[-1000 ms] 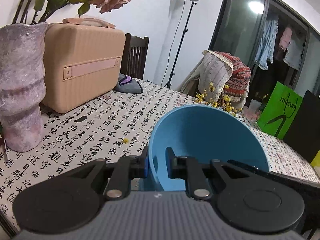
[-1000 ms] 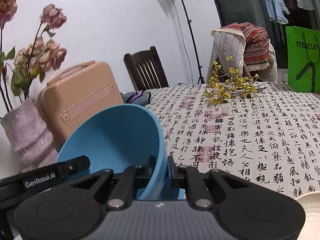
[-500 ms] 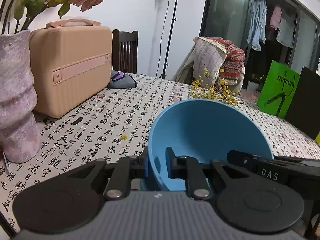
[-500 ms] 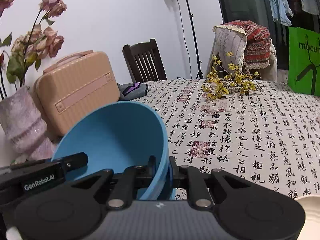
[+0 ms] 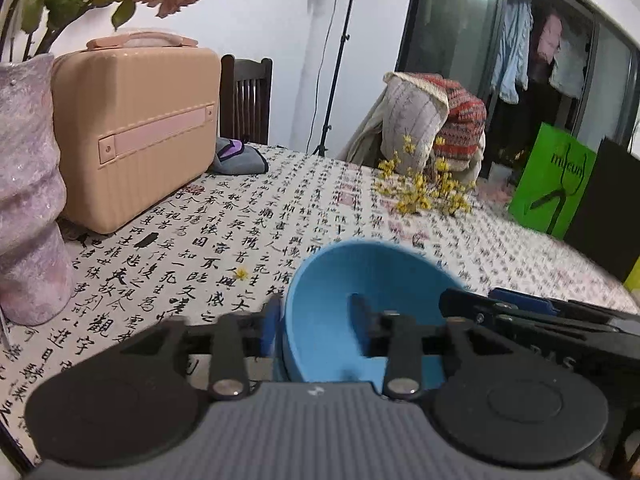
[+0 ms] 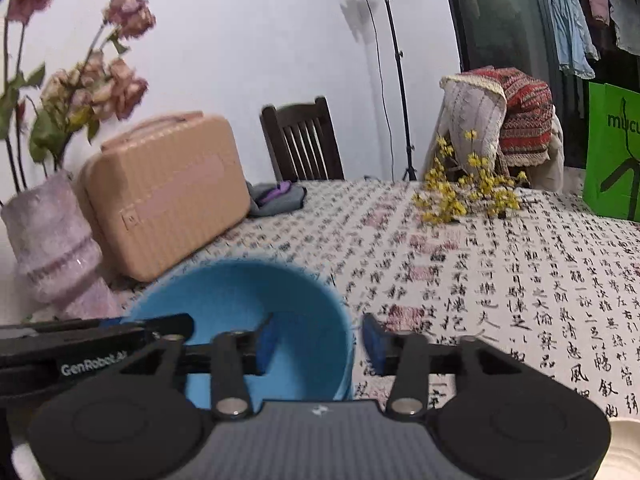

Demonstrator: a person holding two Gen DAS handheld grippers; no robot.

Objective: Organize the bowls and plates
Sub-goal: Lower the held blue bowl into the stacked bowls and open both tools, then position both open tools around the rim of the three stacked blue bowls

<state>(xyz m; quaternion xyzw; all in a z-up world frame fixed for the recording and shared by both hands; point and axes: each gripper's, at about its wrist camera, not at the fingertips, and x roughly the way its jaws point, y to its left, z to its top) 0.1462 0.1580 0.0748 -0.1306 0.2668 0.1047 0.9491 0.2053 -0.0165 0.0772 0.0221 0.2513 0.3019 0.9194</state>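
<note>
A blue bowl (image 5: pixel 360 304) sits low on the calligraphy tablecloth, close in front of both grippers; it also shows in the right wrist view (image 6: pixel 248 312). My left gripper (image 5: pixel 316 324) is open, its fingers straddling the bowl's left rim without pinching it. My right gripper (image 6: pixel 320 340) is open too, its fingers straddling the bowl's right rim. The edge of a white plate (image 6: pixel 624 452) shows at the bottom right of the right wrist view.
A beige case (image 5: pixel 136 128) and a pink vase (image 5: pixel 28 200) of dried flowers stand at the left. Yellow flower sprigs (image 5: pixel 428 188) lie at the far side, a green bag (image 5: pixel 556 184) at the right, chairs beyond the table.
Both grippers have opened and let go of the blue bowl's rim. The bowl has dropped from tilted and raised to sitting lower in view.
</note>
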